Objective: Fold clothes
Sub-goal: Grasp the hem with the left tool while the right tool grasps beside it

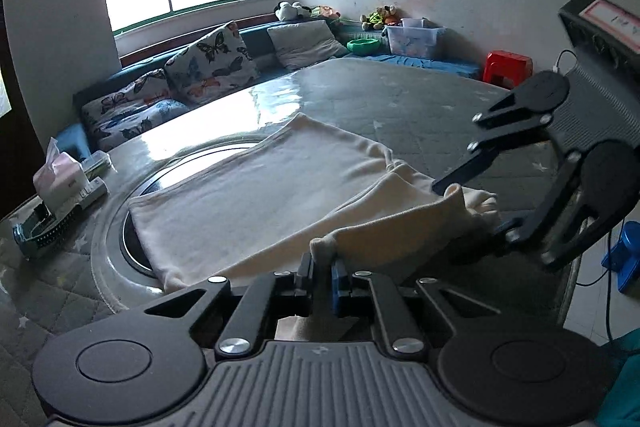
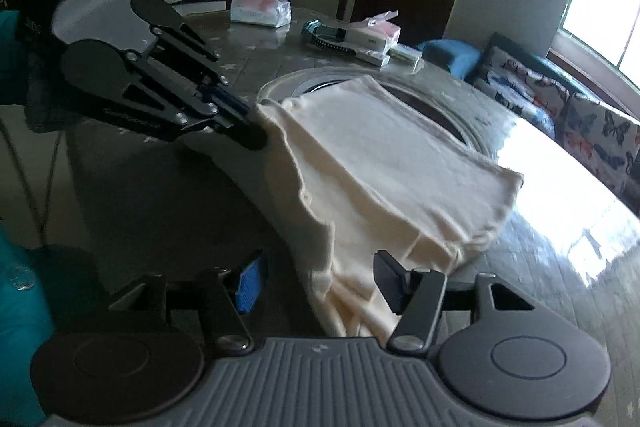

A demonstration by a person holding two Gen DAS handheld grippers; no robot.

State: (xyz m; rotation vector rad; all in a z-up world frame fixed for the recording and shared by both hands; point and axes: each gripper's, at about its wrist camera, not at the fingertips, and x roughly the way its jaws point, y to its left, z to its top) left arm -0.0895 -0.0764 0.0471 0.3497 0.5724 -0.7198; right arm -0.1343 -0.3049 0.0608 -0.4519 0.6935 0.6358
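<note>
A large round table (image 1: 360, 99) under a glossy cover fills both views, with a dark round inset near its middle and a butterfly-print sofa (image 1: 168, 83) along the far wall beneath the window. Across the inset lies the cream garment (image 1: 256, 187), spread mostly flat with its far edge straight and its near edge gathered into bunched layers that hang off the table's near side. The left gripper (image 1: 322, 263) is pinched tight on a small tuft of that near edge, toward the garment's left corner. The right gripper (image 2: 320, 283) stands wide, its two fingers straddling the hanging layers at the right corner without clamping them. The cloth looks to have had at least one fold, since doubled edges show at the near right, but it remains a broad panel, so the next fold across and the final smoothing appear undone. A tissue pack (image 1: 60, 179) sits at the table's far left.
</note>
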